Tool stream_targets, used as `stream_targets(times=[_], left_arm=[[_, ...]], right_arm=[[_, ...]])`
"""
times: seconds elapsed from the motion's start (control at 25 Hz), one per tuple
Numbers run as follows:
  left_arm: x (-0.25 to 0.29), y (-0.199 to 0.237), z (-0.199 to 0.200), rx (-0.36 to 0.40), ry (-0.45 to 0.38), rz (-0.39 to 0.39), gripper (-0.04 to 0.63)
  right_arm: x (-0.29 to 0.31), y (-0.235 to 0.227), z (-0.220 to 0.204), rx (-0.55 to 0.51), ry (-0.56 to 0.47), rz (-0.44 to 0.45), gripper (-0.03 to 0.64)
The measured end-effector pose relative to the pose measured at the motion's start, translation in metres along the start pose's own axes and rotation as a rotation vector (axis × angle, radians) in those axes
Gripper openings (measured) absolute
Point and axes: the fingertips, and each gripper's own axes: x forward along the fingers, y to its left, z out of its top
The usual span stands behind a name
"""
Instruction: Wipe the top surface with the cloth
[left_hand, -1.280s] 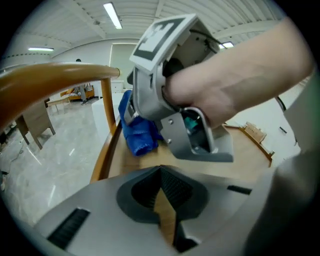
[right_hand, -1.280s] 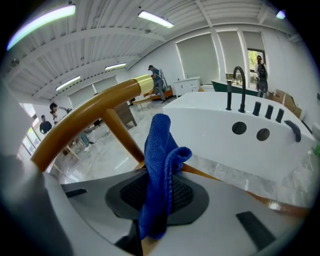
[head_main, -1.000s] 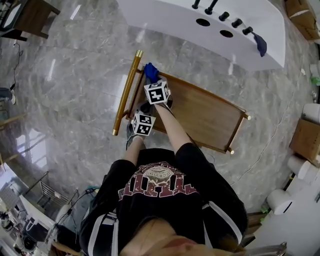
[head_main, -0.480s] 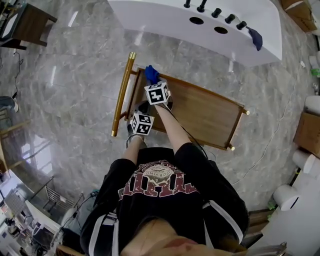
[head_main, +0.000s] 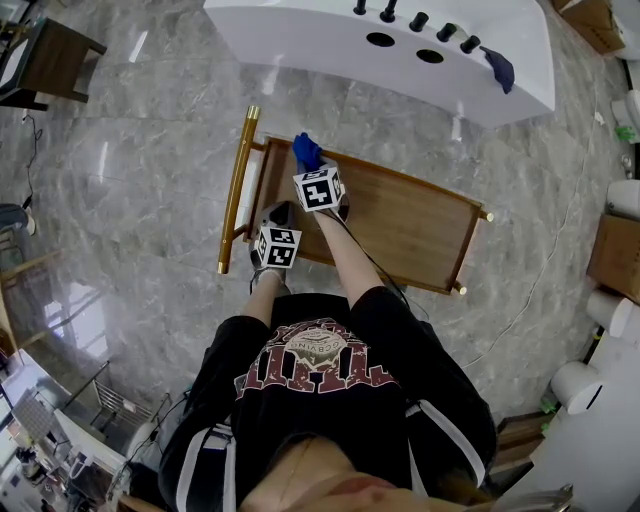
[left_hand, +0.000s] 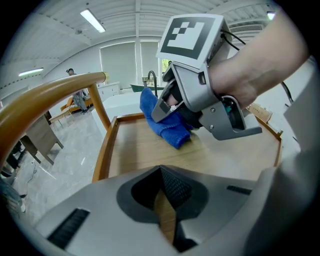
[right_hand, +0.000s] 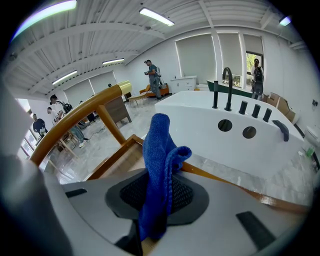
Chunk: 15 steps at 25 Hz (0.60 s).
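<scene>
Right tool (right_hand: 150, 222) clamped on blue cloth (right_hand: 157, 165); cloth pinched between both jaws, free end standing up past the tips and folded over. Held over far left corner of wooden desk (head_main: 410, 225), just beside the raised rim on that side. From the left tool's camera, cloth (left_hand: 165, 122) hanging below right tool (left_hand: 172, 107), lower end seemingly touching the wood top, though contact not sure from this angle.

Left tool (left_hand: 165, 215) with jaws together at the tips, nothing between them, only bare desk (left_hand: 225, 155) showing past them. Sits nearer than right tool, at the left end of the desk, aimed toward the cloth.

Gold handle bar (head_main: 236, 190) along the desk's left end, on 2 wooden posts. White tub (head_main: 330, 35) with black taps beyond the far edge, apart from the desk. Grey marble floor (head_main: 130, 180) all round.
</scene>
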Motion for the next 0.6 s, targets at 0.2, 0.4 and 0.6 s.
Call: stream_targets(times=[0.2,0.4,0.6], left_arm=[[0.001,0.002,0.002,-0.057,0.016,0.009,0.046],[0.003,-0.016,0.006,-0.022,0.048,-0.032,0.046],[0.005,-0.079,0.03,0.104,-0.005,-0.162,0.046]], right_arm=[[-0.006,-0.009,-0.003,0.003,-0.005,-0.016,0.086],[-0.012,-0.017,-0.01,0.019,-0.007,-0.026,0.086],[-0.021,-0.03,-0.017,0.028,-0.009,-0.037,0.086]])
